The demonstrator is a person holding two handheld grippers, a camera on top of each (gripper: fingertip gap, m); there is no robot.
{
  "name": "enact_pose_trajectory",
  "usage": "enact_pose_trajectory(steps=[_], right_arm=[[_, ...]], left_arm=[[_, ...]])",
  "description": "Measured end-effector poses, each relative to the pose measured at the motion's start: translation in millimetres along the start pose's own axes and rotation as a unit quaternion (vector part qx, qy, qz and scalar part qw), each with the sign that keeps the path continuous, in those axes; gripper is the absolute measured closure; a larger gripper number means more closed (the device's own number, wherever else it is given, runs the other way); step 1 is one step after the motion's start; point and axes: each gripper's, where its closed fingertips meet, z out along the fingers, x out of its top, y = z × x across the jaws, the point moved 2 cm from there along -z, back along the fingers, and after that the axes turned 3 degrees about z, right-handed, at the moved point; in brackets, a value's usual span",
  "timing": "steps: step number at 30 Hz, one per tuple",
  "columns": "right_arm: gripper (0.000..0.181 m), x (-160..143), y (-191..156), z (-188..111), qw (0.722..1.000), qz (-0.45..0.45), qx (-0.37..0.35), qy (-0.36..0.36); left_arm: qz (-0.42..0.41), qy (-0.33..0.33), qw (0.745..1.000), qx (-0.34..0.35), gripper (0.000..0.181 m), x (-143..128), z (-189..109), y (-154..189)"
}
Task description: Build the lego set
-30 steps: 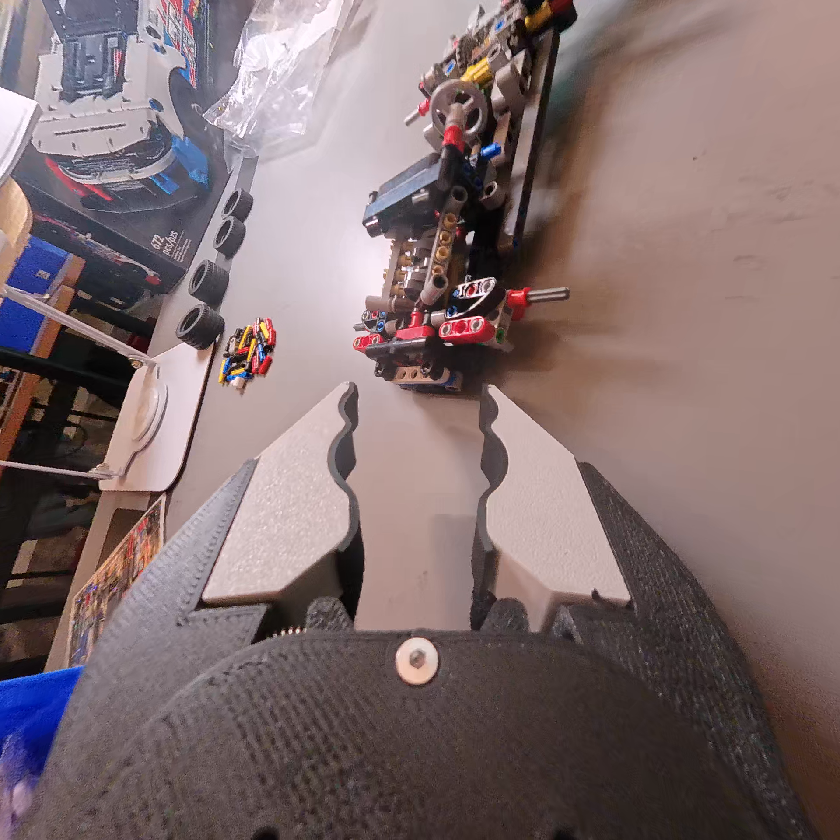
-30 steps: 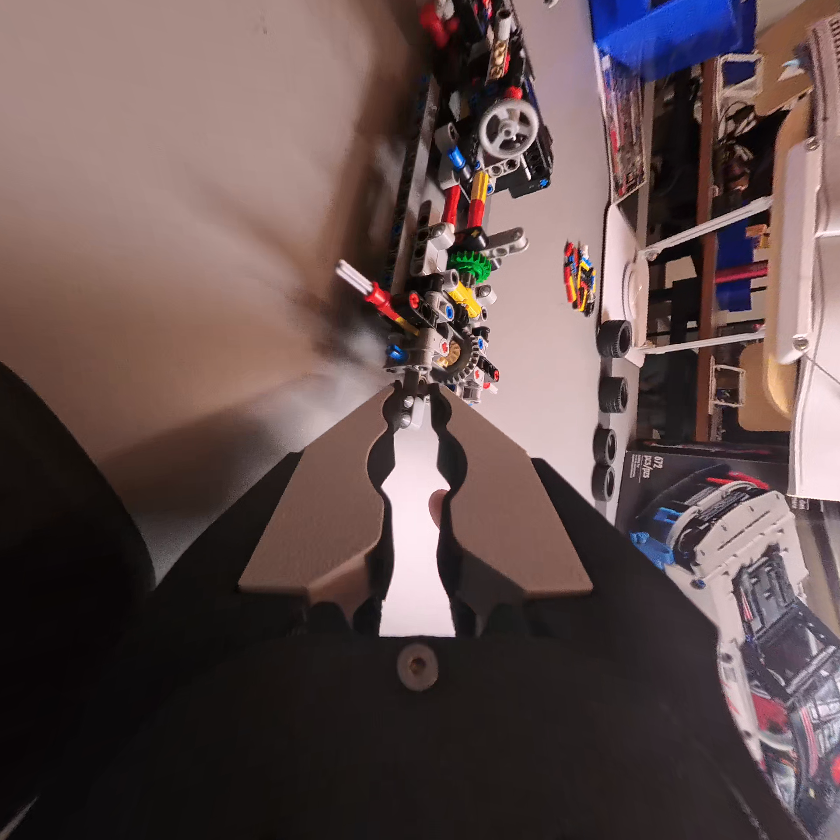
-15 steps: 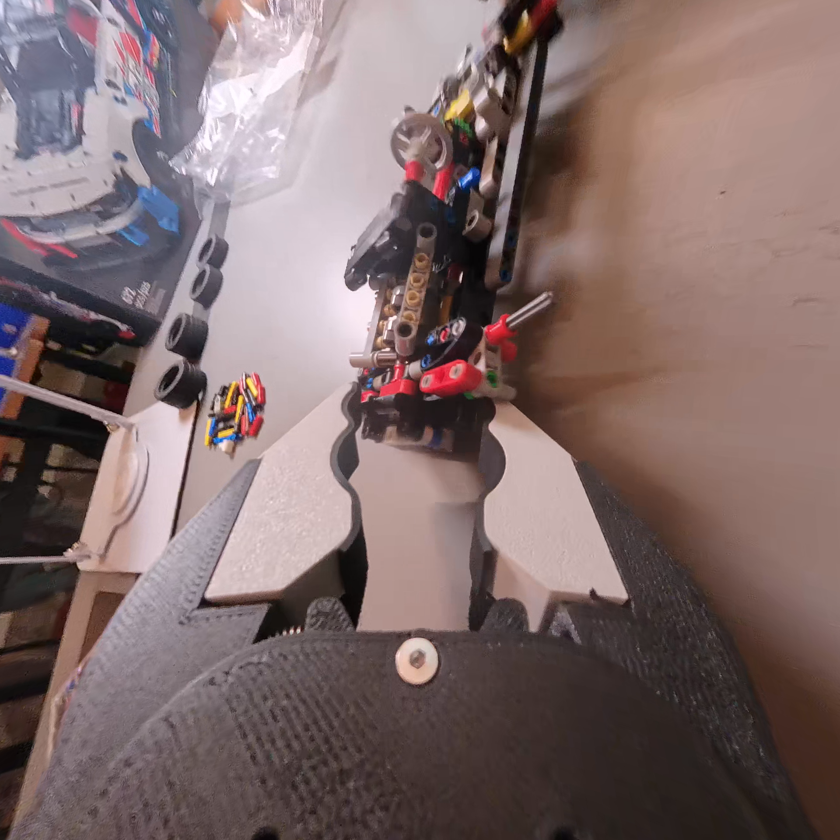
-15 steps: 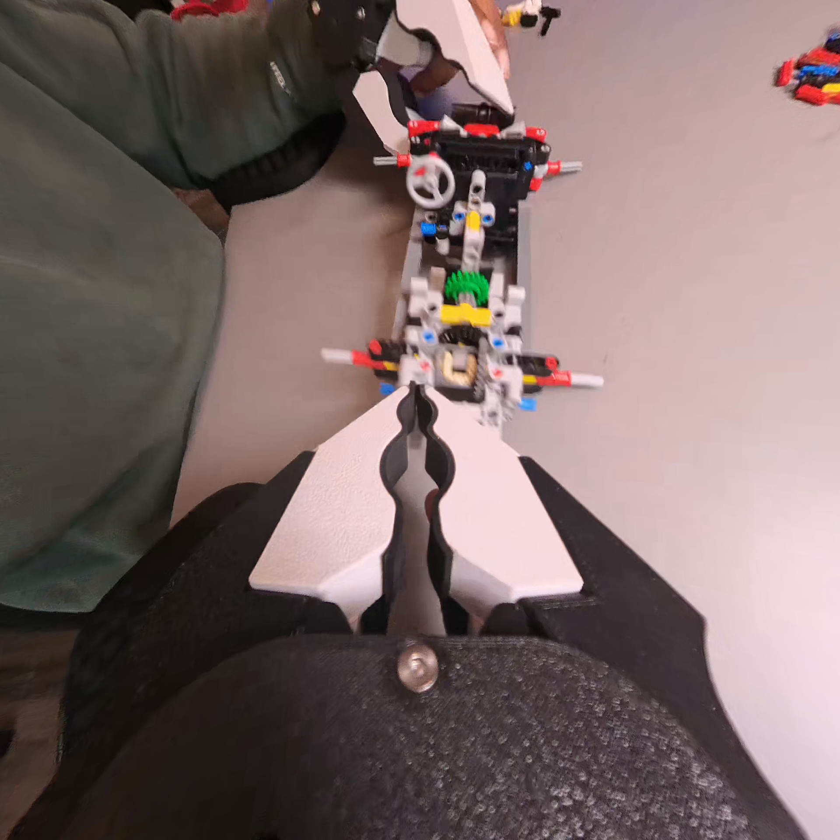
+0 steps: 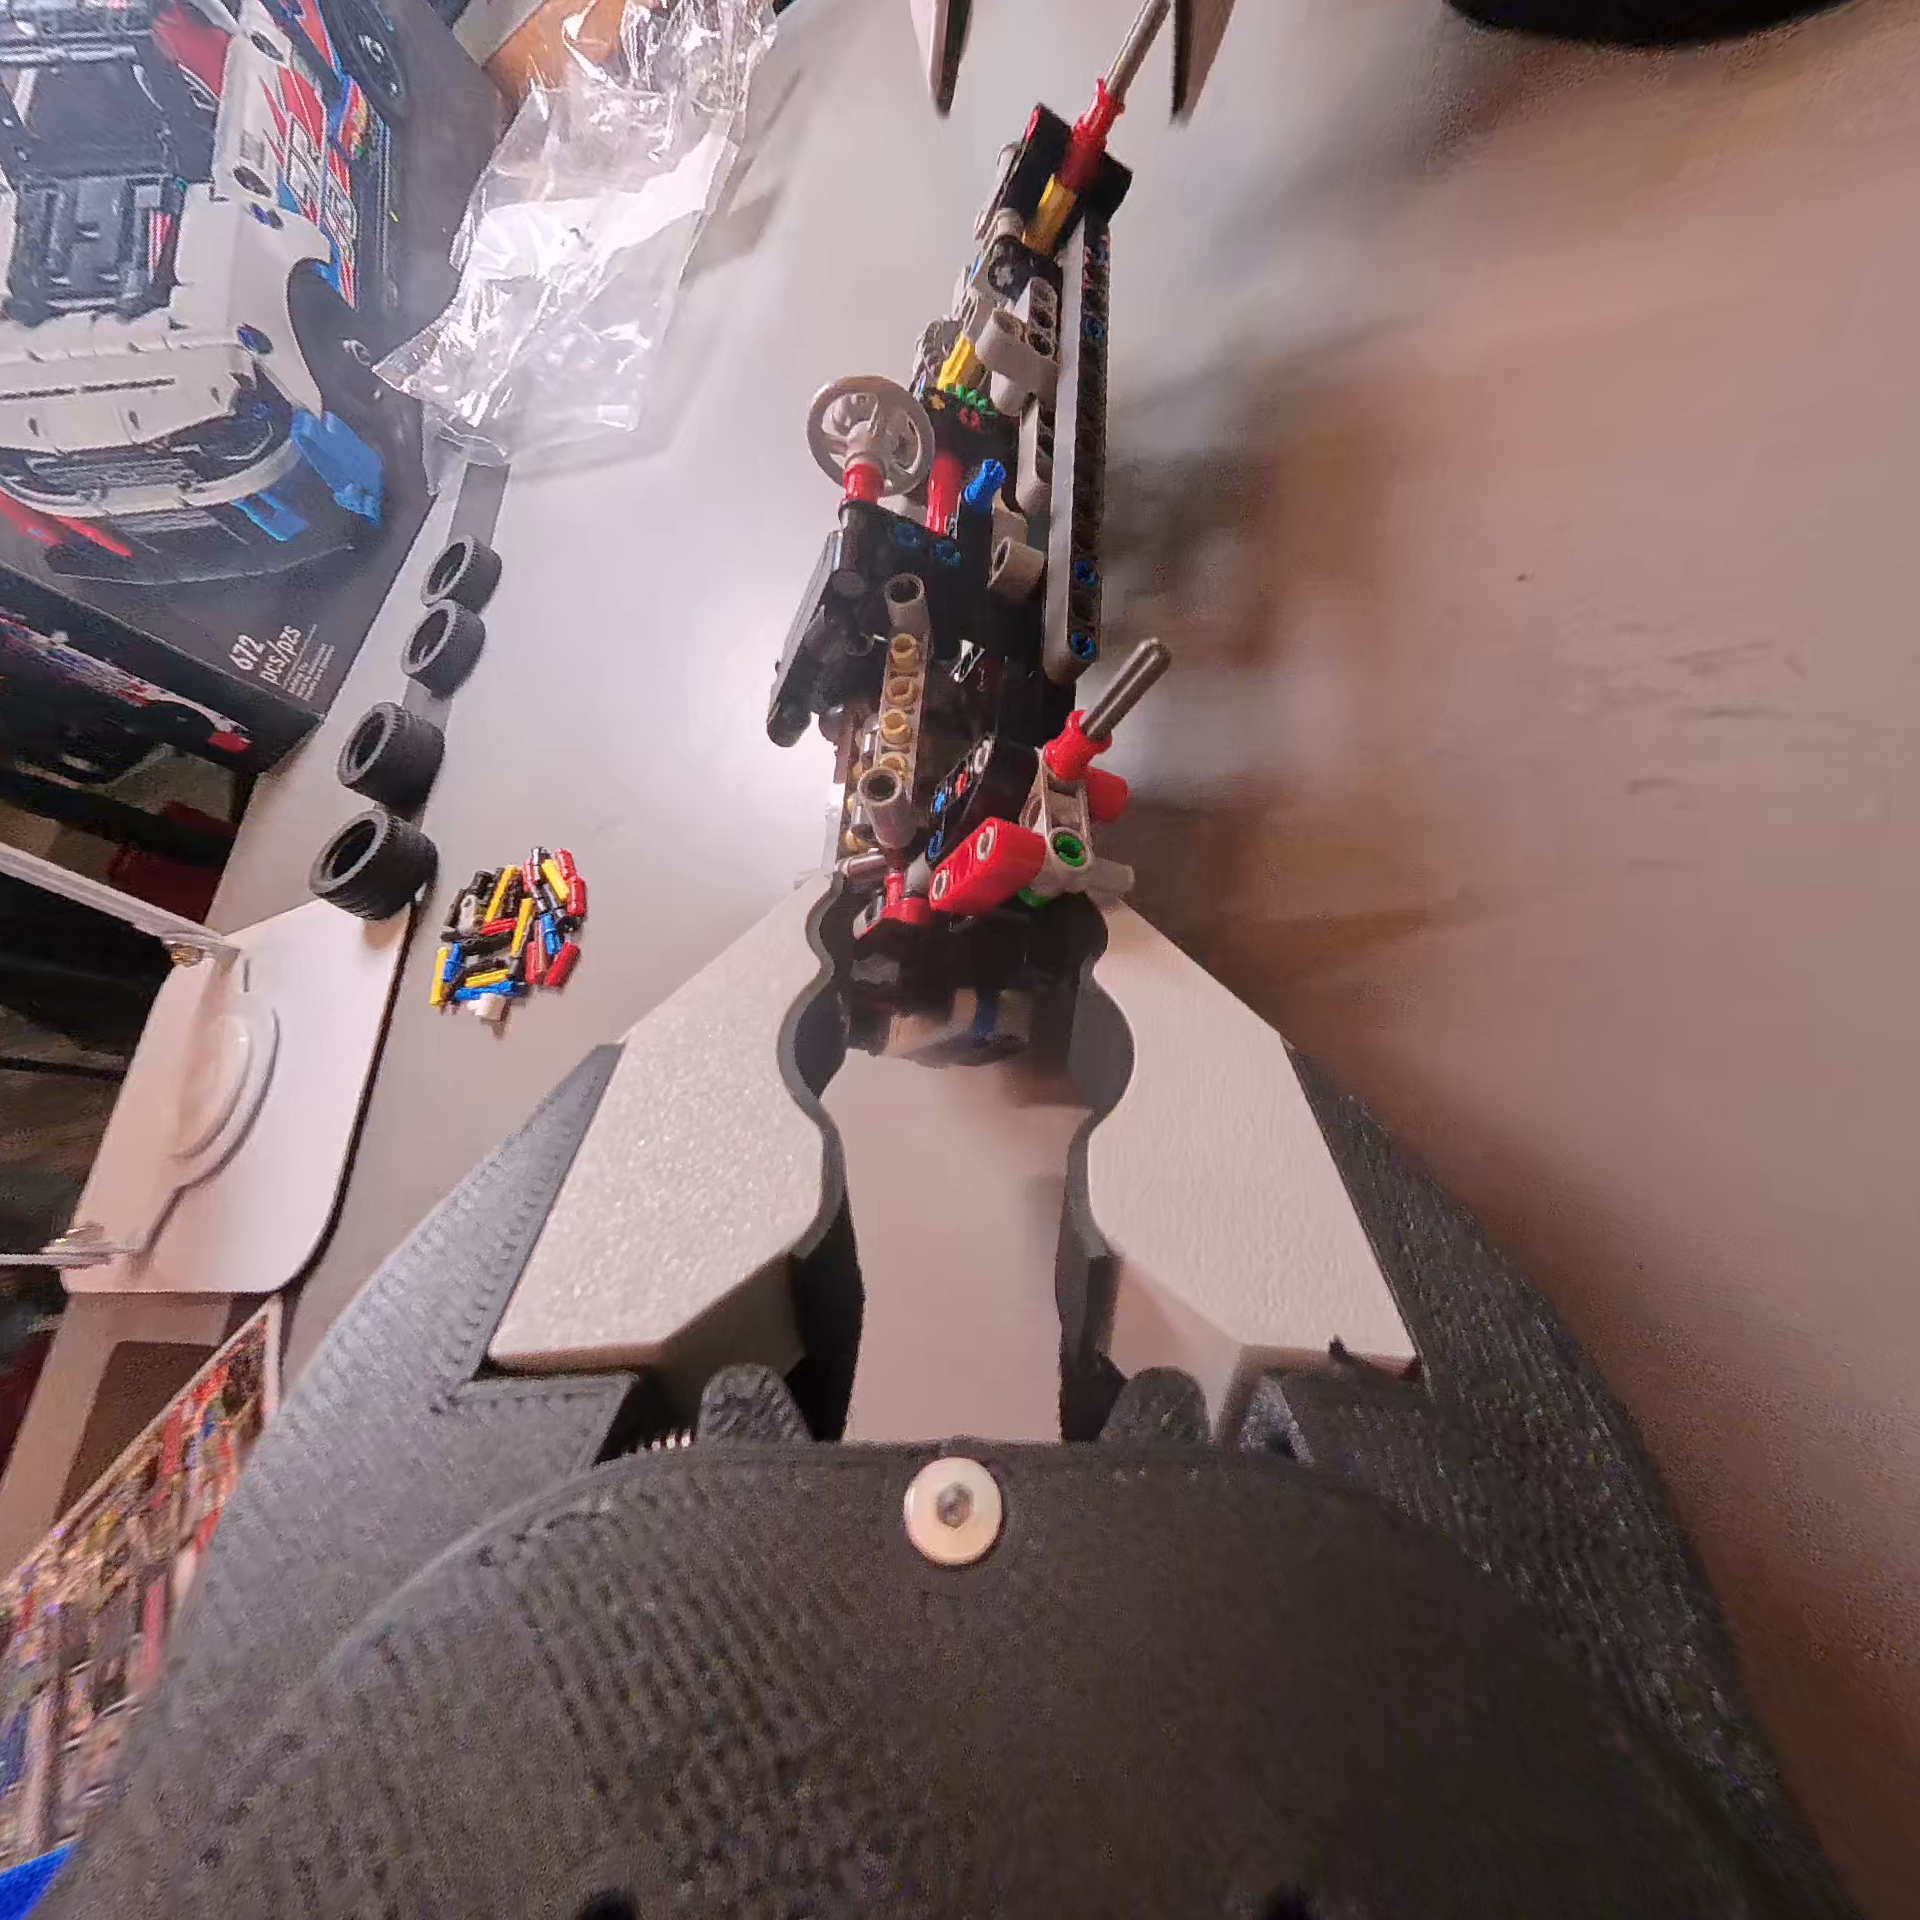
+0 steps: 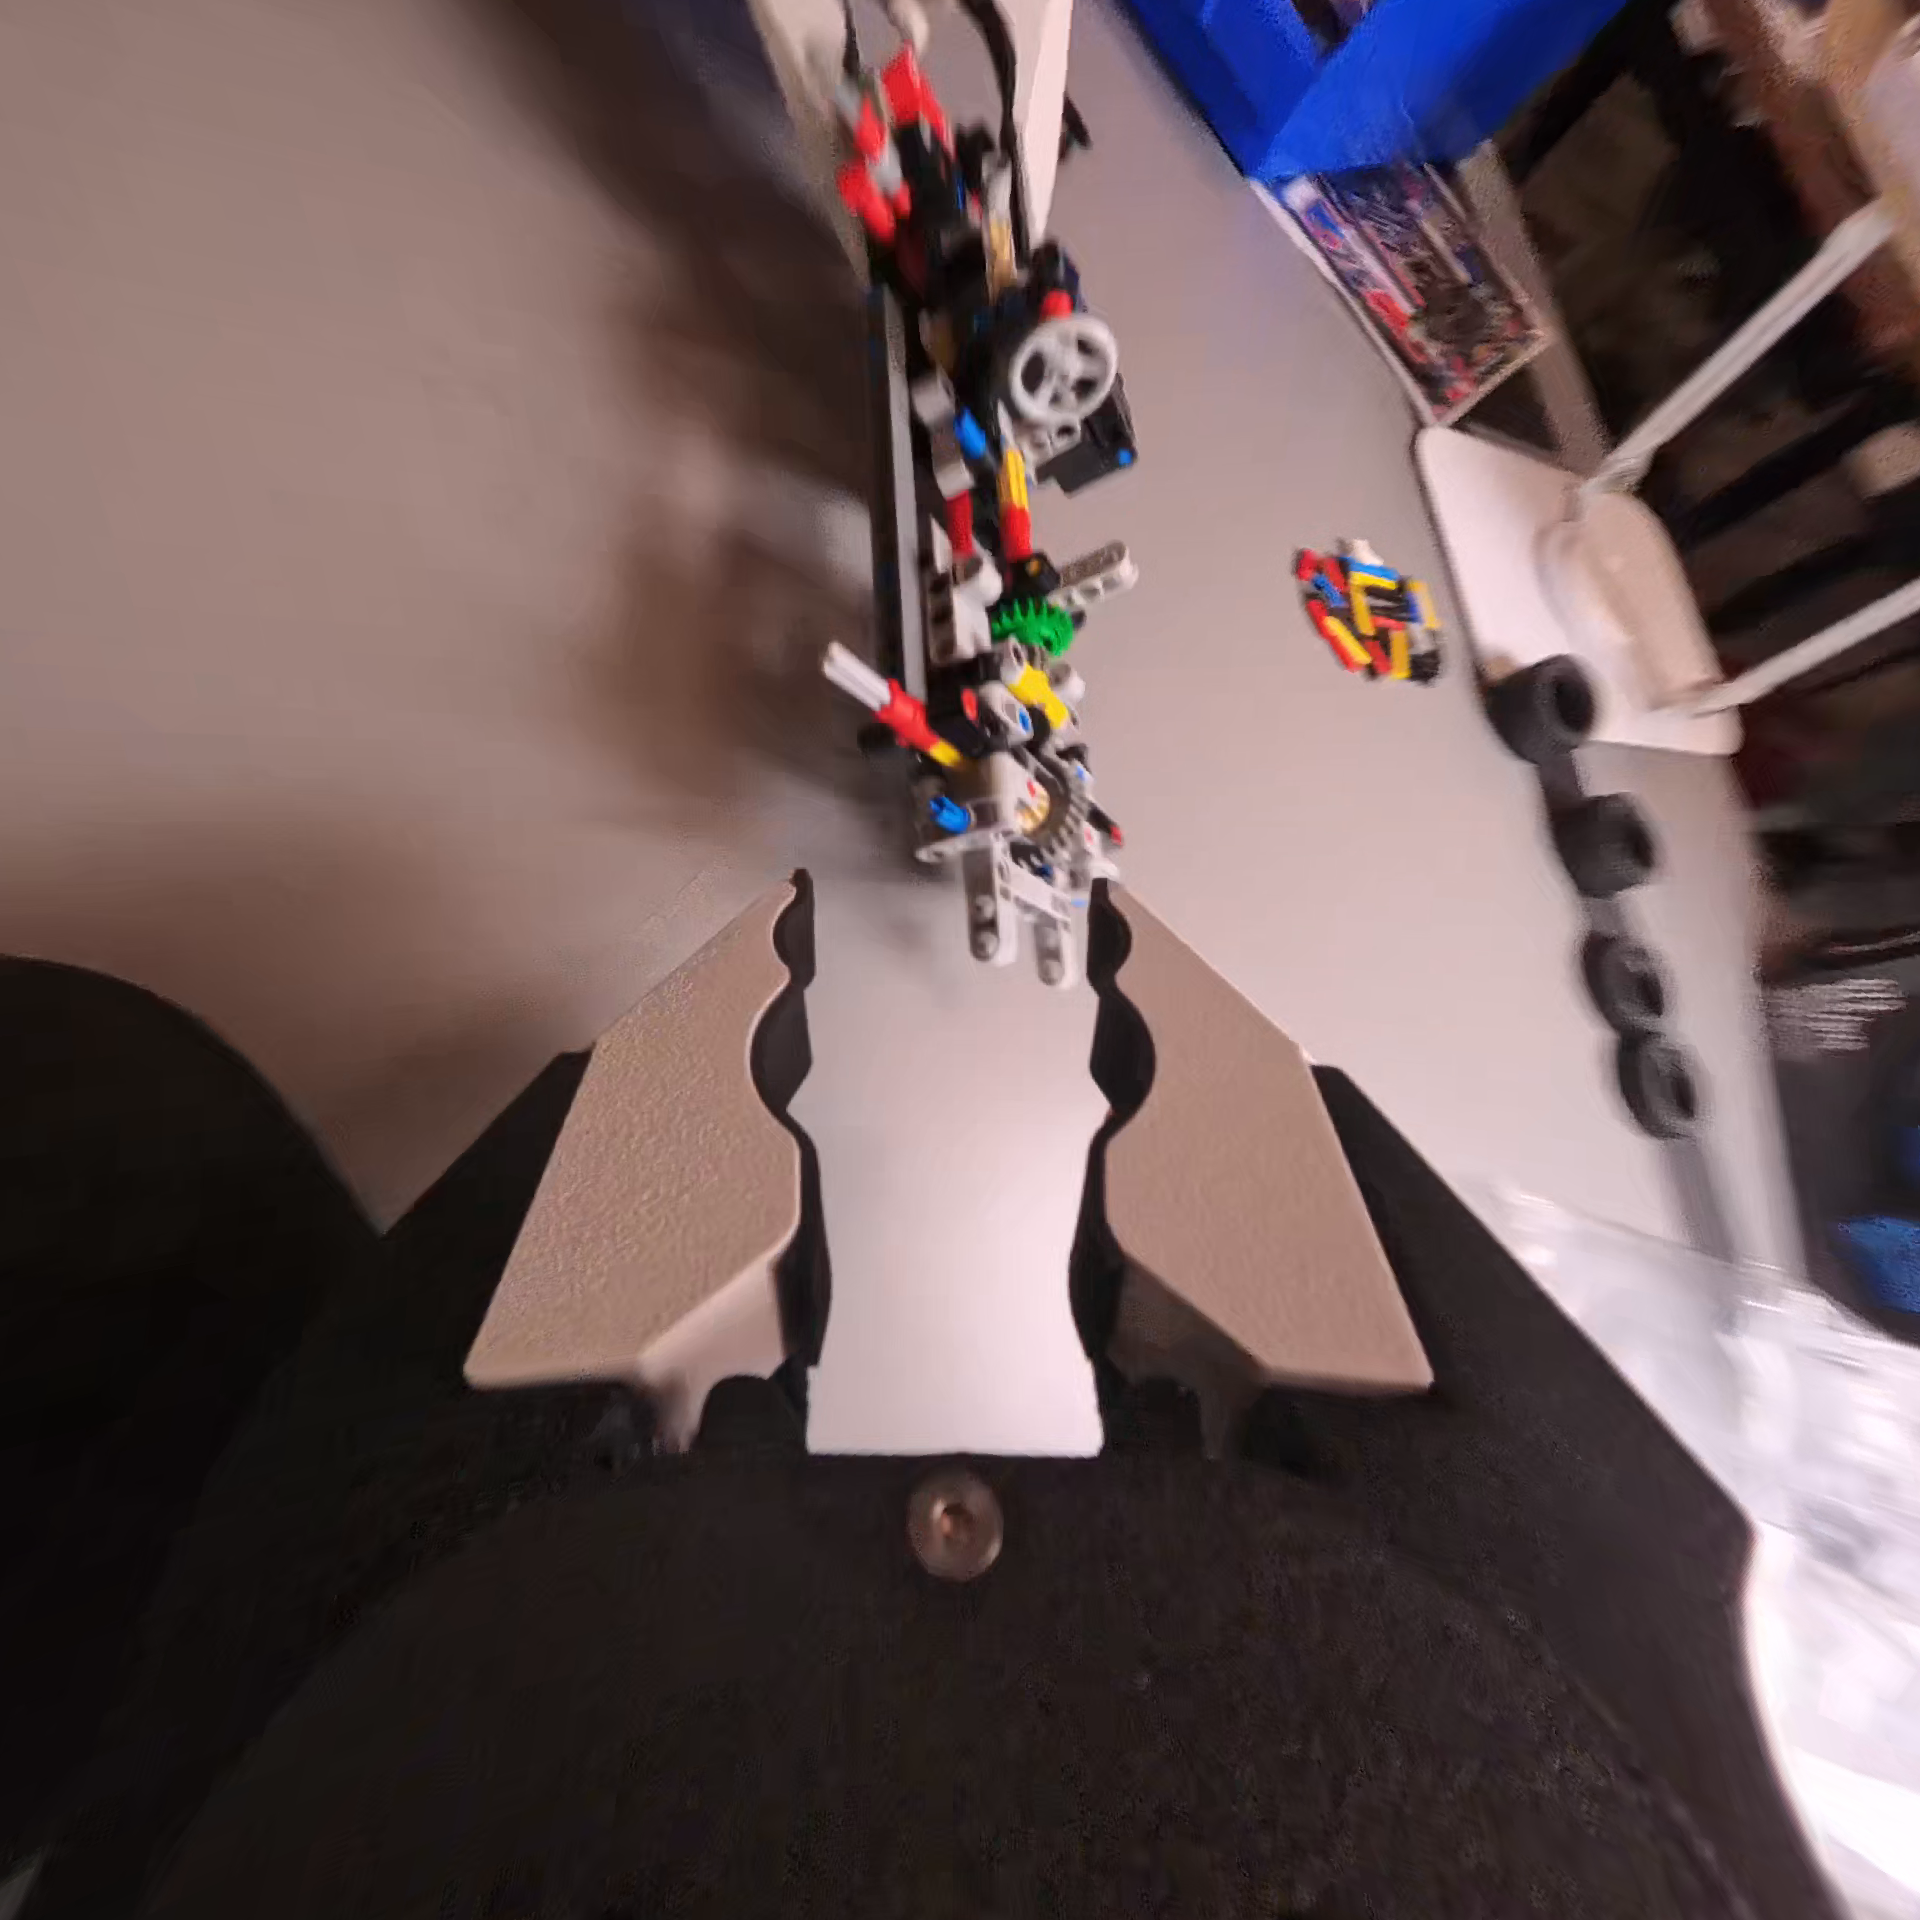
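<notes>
While bodywork and wheels remain off, stands roughly midway by the look of it: a chassis (image 5: 966,665) with steering wheel (image 5: 871,441), gears and axle stubs already assembled, lying on the grey table (image 5: 665,665) at centre frame in both views. Left to do, as a judgement: four black tyres (image 5: 400,717) lined up at mid left of the left wrist view, a small heap of coloured pins (image 5: 509,925) just below them, and whatever shell the box (image 5: 177,312) at upper left pictures; a clear bag (image 5: 582,239) sits above the tyres. Long axis running from the bottom centre toward the top of the frame in the left wrist view, leaning slightly right, the near end with the red connectors lowest and the far end up at the top edge. Left gripper (image 5: 956,987) clasping that near end between its fingers, the black frame wedged in the scalloped gap. Right gripper (image 6: 951,914) spread wide and empty, its tips just short of the opposite end, where grey beams poke toward the gap without touching either finger. Much motion blur in the right wrist view, so fine detail there uncertain.
</notes>
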Motion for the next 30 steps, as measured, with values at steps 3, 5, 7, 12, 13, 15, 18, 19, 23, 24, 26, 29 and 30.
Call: enact_pose_trajectory(steps=[3,5,7,12,13,15,18,19,23,24,26,29,30], right_arm=[[0.149,-0.7,4.3,14.1,0.986,-0.13,-0.1,-0.034],[0.176,2.0,3.4,20.7,0.981,-0.159,-0.108,-0.036],[0.177,8.8,3.4,20.7,0.987,-0.132,-0.085,-0.018],[0.176,26.8,-1.8,13.9,0.998,0.033,0.034,0.039],[0.176,30.1,-3.1,11.9,0.993,0.082,0.07,0.053],[0.177,35.9,-6.3,7.1,0.969,0.181,0.153,0.073],[0.177,36.9,-9.4,6.6,0.919,0.294,0.248,0.085],[0.177,36.1,-11.1,7.7,0.899,0.33,0.277,0.085],[0.177,17.9,-17.1,21.2,0.827,0.44,0.346,0.057],[0.177,15.0,-18.9,23.8,0.808,0.462,0.362,0.051],[0.176,11.7,-18.6,28.0,0.791,0.481,0.375,0.051],[0.175,8.2,-13.7,33.7,0.785,0.496,0.368,0.052],[0.174,7.1,-12.5,34.9,0.784,0.499,0.367,0.05]], left_arm=[[-0.031,0.017,0.999,-0.022,0.143,4.5,-5.1,-0.2],[-0.053,0.023,0.998,-0.038,0.142,5.8,-8.8,0.1],[-0.075,0.023,0.996,-0.048,0.142,4.8,-14.1,1.2],[-0.115,0.071,0.99,-0.05,0.141,18.2,-35.4,5.1],[-0.122,0.083,0.988,-0.052,0.134,22.0,-39.2,6.7],[-0.135,0.089,0.985,-0.058,0.122,25.2,-42.8,11.4],[-0.142,0.071,0.986,-0.049,0.132,19.0,-37.8,16.0],[-0.153,0.067,0.985,-0.047,0.13,16.7,-35.0,16.7],[-0.229,0.053,0.968,-0.09,0.128,8.8,-27.7,23.0],[-0.245,0.044,0.964,-0.098,0.125,5.8,-26.2,23.6],[-0.254,0.045,0.961,-0.097,0.122,4.0,-26.3,22.4],[-0.237,0.042,0.968,-0.067,0.111,2.9,-31.2,16.1],[-0.228,0.041,0.971,-0.066,0.106,3.3,-34.7,15.8]])
